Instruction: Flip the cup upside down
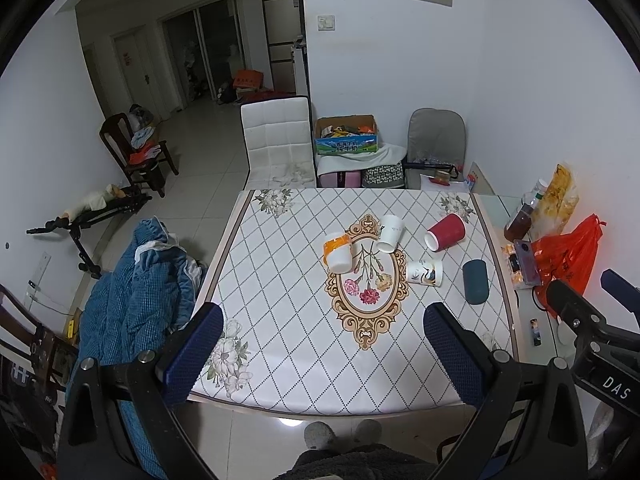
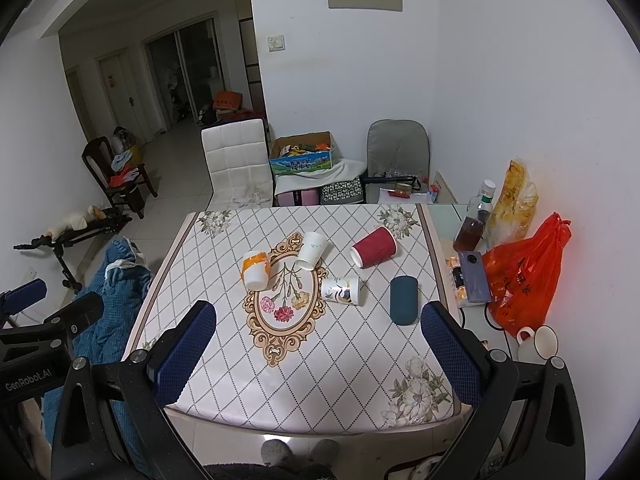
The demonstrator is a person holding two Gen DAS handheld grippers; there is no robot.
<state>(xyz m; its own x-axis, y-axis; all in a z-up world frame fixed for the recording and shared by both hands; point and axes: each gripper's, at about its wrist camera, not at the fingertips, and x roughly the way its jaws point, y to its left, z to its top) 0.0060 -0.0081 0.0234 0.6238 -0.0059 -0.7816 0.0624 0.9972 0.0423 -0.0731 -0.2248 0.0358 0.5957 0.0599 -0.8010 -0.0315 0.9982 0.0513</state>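
Both the left gripper (image 1: 323, 354) and right gripper (image 2: 318, 352) hang spread apart, gripping nothing. Ahead of them five cups lie on their sides: orange cup (image 1: 338, 253), white cup (image 1: 390, 233), red cup (image 1: 445, 232), patterned cup (image 1: 425, 272), dark teal cup (image 1: 475, 287). None shows any contents.

Near half of table (image 2: 224, 392) lay bare, open approach w/ room for tongs. Five cups clustered mid-table: orange cup (image 2: 255, 270), white cup (image 2: 312, 251), red cup (image 2: 373, 247), printed cup (image 2: 341, 289), dark cup (image 2: 405, 300). Clutter along right edge.

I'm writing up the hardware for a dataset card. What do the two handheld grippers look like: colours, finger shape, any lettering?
Both are alike: the left gripper and the right gripper have black angular frames with silver bolt heads, and two flat fingers faced with dark blue dimpled pads. White lettering shows on the bodies: "GenRobot.AI" on the left one, "DAS" on the right one. No cables or sleeves are visible.
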